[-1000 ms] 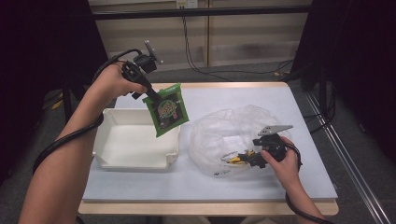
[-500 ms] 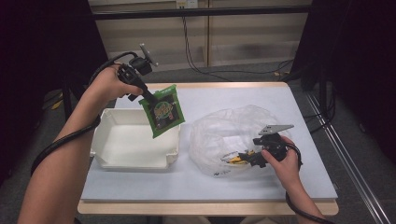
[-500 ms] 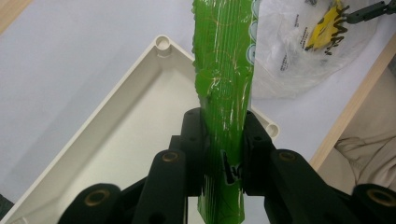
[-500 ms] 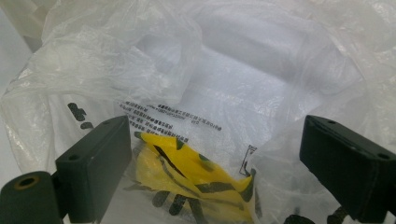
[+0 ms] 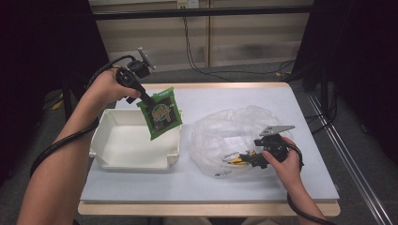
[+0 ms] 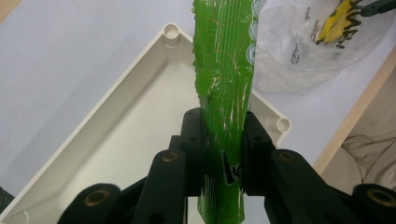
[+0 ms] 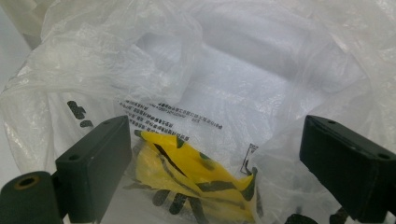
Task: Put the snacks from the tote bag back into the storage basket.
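The left tongs (image 5: pixel 146 99) gripped the green snack packet (image 5: pixel 161 118) by its top edge. The packet hung long-axis down, directly above the white tray (image 5: pixel 105 140). The right tongs (image 7: pixel 212 175) stood open at the plastic bag (image 5: pixel 225 133), around a yellow packet (image 7: pixel 196 182).

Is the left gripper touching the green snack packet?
Touching. In the left gripper view, the left gripper has both jaws pressed against the green snack packet, which hangs above the white tray.

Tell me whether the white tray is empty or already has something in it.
Empty. The white tray shows a bare floor in the high view; the green snack packet hangs above it, clamped in the left tool.
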`<state>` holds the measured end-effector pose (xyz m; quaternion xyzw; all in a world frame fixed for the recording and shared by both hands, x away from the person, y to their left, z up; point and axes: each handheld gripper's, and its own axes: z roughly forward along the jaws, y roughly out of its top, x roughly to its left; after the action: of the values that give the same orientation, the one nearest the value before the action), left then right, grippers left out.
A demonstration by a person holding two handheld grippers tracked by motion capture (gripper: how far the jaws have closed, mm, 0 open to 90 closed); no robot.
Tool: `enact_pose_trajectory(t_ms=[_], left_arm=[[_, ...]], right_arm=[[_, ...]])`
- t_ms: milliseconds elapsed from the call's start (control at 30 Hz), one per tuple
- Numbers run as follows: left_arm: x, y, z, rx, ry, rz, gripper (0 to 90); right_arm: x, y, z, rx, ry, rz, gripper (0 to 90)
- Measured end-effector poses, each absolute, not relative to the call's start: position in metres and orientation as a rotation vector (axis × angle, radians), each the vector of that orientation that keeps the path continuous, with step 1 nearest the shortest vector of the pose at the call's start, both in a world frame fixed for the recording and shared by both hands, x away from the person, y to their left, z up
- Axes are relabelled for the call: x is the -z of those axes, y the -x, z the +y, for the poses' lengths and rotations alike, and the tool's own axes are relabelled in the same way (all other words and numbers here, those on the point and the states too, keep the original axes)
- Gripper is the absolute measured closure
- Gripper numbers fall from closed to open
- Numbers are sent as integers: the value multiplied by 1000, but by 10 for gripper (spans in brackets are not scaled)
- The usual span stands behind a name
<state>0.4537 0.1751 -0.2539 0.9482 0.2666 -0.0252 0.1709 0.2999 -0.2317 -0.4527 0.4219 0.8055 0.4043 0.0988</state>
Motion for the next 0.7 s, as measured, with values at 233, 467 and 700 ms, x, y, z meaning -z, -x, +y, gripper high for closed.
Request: enact_pose_trajectory(t_ms=[233, 467, 700], left_arm=[[263, -456, 179, 66, -2693, 751, 751], [268, -460, 183, 61, -2725, 726, 751], [275, -463, 186, 56, -2709, 743, 751]], right_arm=[[453, -299, -232, -1200, -1252, 2384, 91], [454, -300, -231, -1199, -1246, 2391, 91], [455, -300, -232, -1204, -1254, 2392, 91]])
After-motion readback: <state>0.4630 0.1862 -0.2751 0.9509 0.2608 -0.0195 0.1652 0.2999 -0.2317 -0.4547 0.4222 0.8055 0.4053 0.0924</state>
